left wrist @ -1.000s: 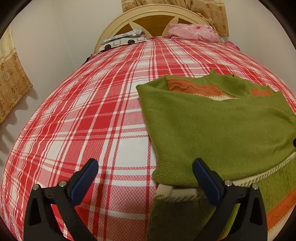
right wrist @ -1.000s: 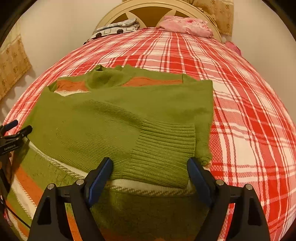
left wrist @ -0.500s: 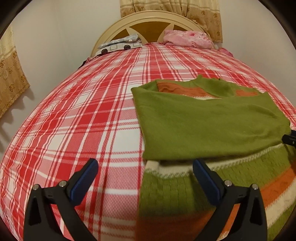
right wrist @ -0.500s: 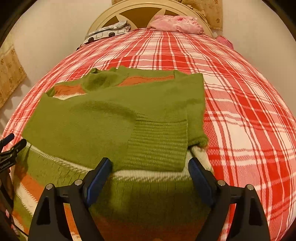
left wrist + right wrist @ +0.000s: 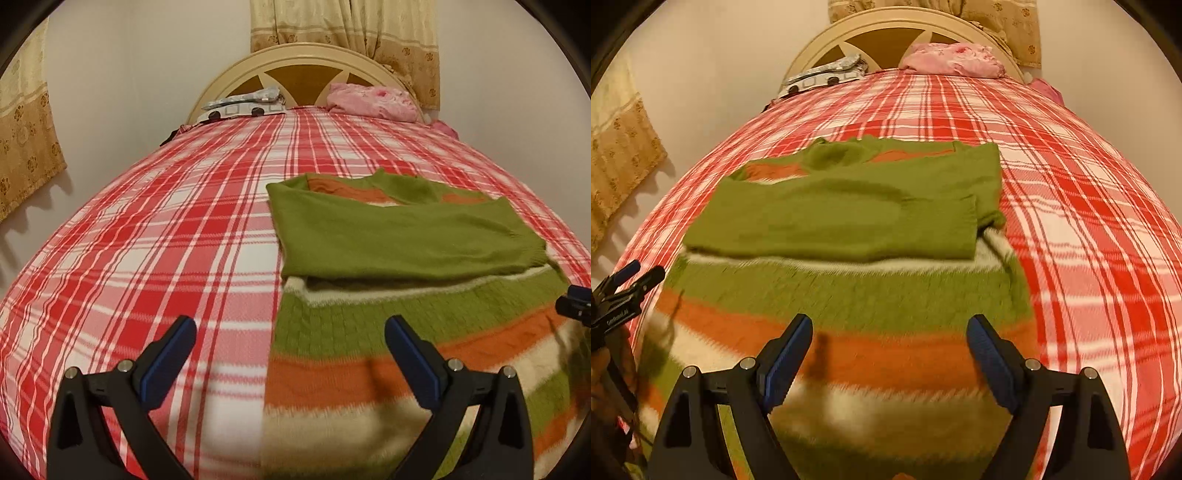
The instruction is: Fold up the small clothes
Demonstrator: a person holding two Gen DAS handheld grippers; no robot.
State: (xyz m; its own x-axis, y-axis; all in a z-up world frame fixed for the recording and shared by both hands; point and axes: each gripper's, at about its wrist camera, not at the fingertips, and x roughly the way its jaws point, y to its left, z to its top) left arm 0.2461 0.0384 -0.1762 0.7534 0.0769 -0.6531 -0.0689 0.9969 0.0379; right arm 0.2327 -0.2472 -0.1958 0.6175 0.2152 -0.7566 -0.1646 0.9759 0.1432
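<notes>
Left gripper [image 5: 290, 332]: jaws wide apart, nothing between them, hanging over the left edge of the sweater [image 5: 424, 295] where it meets the bedspread [image 5: 166, 240]. Right gripper [image 5: 889, 334]: also spread wide and empty, above the striped lower half of the sweater; the left one shows at the left border of its view.

Sweater lies flat on the red-and-white plaid bedspread, toward the right side of the bed in the left-wrist view. Green, with orange and cream stripes across the body. Both sleeves [image 5: 831, 221] are folded in across the chest, one over the other; the ribbed cuff of the top one ends near the sweater's right edge. Collar points toward the headboard [image 5: 306, 62]. Hem end is nearest the cameras, blurred.

At the head of the bed: a pink pillow [image 5: 373, 101], and beside it a grey-and-white patterned bundle [image 5: 245, 105]. Curtains [image 5: 351, 33] behind the headboard and on the left wall.
</notes>
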